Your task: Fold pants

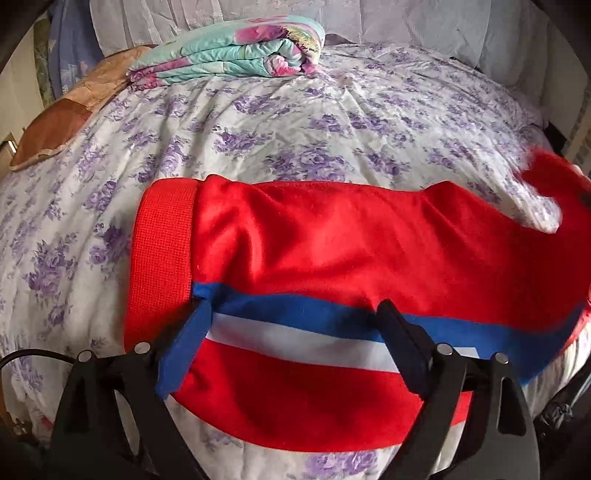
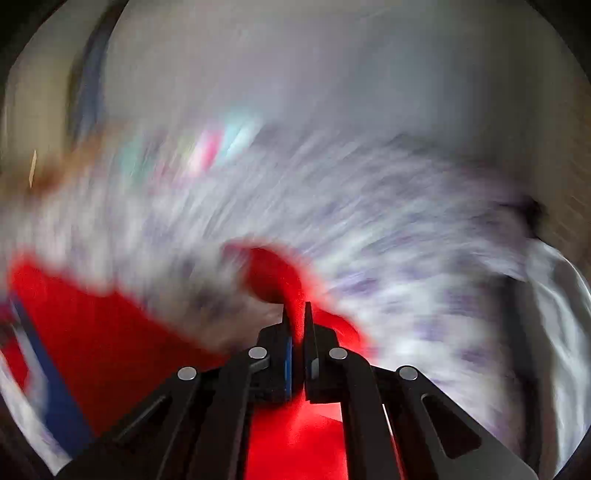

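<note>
Red pants (image 1: 332, 236) with a blue and white side stripe lie across the flowered bed, ribbed waistband at the left. My left gripper (image 1: 295, 306) is open, its fingers resting over the stripe near the waistband, holding nothing. At the far right of the left wrist view a blurred red leg end (image 1: 554, 181) is lifted off the bed. In the right wrist view, which is heavily motion-blurred, my right gripper (image 2: 295, 314) is shut on red pants fabric (image 2: 273, 273), with more of the pants (image 2: 92, 332) at lower left.
The bed sheet (image 1: 295, 122) is white with purple flowers. A folded teal and pink quilt (image 1: 236, 51) lies at the far side, a brown pillow (image 1: 66, 118) at the left, and pale pillows (image 1: 461, 29) at the back right.
</note>
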The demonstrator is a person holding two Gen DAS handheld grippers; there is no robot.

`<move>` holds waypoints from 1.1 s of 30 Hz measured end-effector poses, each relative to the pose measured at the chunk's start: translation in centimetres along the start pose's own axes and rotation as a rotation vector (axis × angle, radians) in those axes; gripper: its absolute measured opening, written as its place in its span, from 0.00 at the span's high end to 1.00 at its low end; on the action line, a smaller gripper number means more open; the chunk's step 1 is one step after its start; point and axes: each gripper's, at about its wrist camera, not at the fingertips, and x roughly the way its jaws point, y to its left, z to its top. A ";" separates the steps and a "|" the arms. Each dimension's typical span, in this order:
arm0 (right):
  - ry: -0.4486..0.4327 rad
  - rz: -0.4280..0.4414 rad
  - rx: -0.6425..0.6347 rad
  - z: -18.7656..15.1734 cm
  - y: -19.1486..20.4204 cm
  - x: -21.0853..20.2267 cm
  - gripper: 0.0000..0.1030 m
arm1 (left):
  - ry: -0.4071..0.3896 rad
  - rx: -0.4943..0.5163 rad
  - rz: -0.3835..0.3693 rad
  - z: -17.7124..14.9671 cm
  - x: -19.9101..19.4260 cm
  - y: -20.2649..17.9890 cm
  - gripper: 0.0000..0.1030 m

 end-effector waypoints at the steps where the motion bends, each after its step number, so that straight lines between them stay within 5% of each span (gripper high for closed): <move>1: -0.020 -0.006 0.108 -1.4 -2.5 -1.7 0.94 | -0.001 0.002 -0.006 0.2 0.2 -0.1 0.15; 3: 0.055 -0.024 0.278 -6.4 -5.8 -2.9 0.94 | -0.008 -0.008 -0.025 0.2 0.1 0.0 0.14; 6: 0.177 -0.053 0.331 -11.3 -6.8 -2.0 0.86 | -0.004 -0.005 -0.031 0.4 0.2 -0.1 0.14; 9: 0.174 -0.051 0.374 -11.5 -7.5 -3.2 0.71 | 0.002 0.000 -0.035 0.4 0.2 0.0 0.14; 11: 0.116 -0.117 0.331 -10.2 -7.5 -4.8 0.49 | 0.002 0.003 -0.038 0.3 0.1 0.1 0.14; 13: 0.082 -0.182 0.330 -9.3 -8.2 -5.9 0.42 | 0.000 0.006 -0.040 0.1 -0.1 0.1 0.14; 20: 0.159 -0.344 0.405 -9.1 -13.2 -6.5 0.42 | -0.002 -0.002 -0.065 -0.1 -0.6 0.4 0.15; 23: 0.051 -0.308 0.343 -8.5 -11.6 -8.3 0.42 | -0.021 -0.054 -0.111 -0.3 -2.7 1.3 0.16; 25: -0.004 -0.197 0.213 -7.5 -8.2 -8.6 0.40 | -0.072 -0.007 -0.074 -0.9 -4.5 0.5 0.14; 27: 0.109 -0.155 0.098 -7.8 -5.5 -6.3 0.40 | -0.070 0.047 0.022 -1.6 -4.1 -0.1 0.14; 29: 0.357 -0.170 0.114 -9.7 -6.0 -1.9 0.42 | 0.010 0.033 0.113 -2.5 -1.2 0.8 0.04; 32: 0.351 -0.176 0.102 -9.1 -5.6 -2.6 0.44 | 0.032 -0.153 -0.050 -3.0 -0.7 4.9 0.04; 33: 0.294 -0.096 0.099 -7.6 -4.6 -3.6 0.44 | 0.012 -0.161 -0.039 -2.9 -1.7 5.2 0.04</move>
